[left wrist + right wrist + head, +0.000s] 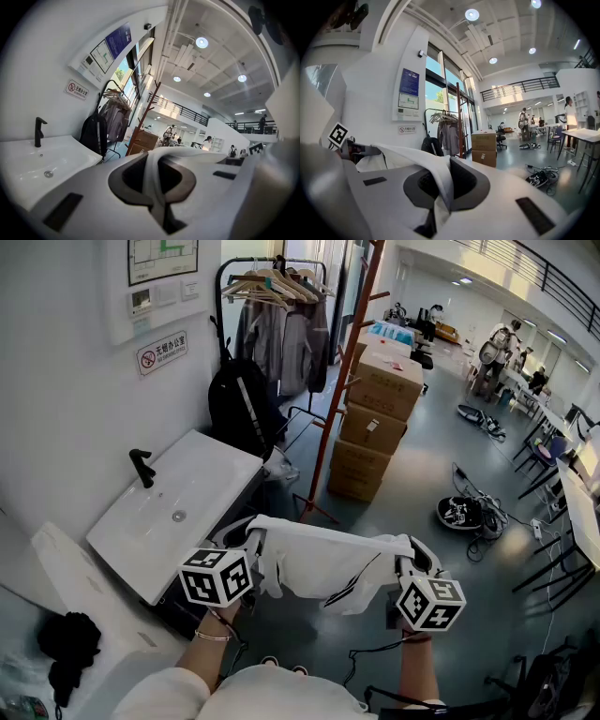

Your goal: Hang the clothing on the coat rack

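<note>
Nearest, low in the head view, the left gripper (251,545) and the right gripper (406,568) are held side by side, almost level. A white garment (323,563) is stretched between them. Each gripper view shows its fingers (129,178) pressed together on a fold of that white cloth, so both are pinching its upper edge. The garment is in the air at lower centre, touching nothing else, and its middle sags and drapes below the two grips.

It looks light, thin and quite limp. It will probably keep no shape of its own, and any part not held should drop and swing. Smooth cloth pinched on a narrow fold may creep out under a tug, so gentle moves seem wise. The present holds, well apart along the top edge, keep it spread. To hang it, a hold close to the collar or a shoulder seam would likely serve best, leaving a loop of cloth free to slip over a hook.

Just beyond, at left, stands a white sink (141,540) with a black tap. Behind it a black backpack (242,409) leans by the wall. The coat rack (342,362), a reddish-brown pole, rises at upper centre beside stacked cardboard boxes (375,418). Its hooks near the top edge look high, so the lift will be long. Farther off a clothes rail (272,282) carries hangers and grey jackets.
</note>
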Available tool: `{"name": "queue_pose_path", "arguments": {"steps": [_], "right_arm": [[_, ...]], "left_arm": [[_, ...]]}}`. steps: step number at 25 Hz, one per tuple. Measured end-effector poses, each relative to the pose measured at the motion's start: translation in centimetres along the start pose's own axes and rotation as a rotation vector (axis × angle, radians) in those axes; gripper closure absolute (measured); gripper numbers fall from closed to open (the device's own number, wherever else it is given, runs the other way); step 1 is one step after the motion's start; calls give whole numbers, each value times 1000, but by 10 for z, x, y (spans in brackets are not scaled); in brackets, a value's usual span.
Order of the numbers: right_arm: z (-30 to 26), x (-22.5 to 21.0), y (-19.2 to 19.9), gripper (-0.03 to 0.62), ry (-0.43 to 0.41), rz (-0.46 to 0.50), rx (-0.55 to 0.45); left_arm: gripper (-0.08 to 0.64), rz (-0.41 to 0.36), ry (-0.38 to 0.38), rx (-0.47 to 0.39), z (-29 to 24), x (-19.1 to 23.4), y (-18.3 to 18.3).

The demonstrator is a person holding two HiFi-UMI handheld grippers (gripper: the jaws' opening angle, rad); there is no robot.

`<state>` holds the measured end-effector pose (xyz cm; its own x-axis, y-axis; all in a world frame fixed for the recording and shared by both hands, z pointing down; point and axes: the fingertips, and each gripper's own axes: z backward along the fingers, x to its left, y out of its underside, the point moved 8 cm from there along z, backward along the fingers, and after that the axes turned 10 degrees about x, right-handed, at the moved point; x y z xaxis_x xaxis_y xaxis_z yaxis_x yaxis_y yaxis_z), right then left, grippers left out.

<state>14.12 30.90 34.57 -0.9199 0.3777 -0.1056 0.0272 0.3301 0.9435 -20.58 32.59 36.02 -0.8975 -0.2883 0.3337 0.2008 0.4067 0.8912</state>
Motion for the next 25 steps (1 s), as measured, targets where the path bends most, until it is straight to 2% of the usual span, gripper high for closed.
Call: {"name": "queue_pose_path", "arguments": {"steps": [17, 25], "right_arm": [[-4, 25, 6, 565, 26, -6, 26], [-11, 32, 13, 565, 57, -87, 13]], "left_arm": [[541, -5, 30, 18, -2, 23, -3], [541, -41, 59, 48, -5, 33, -7]]}}
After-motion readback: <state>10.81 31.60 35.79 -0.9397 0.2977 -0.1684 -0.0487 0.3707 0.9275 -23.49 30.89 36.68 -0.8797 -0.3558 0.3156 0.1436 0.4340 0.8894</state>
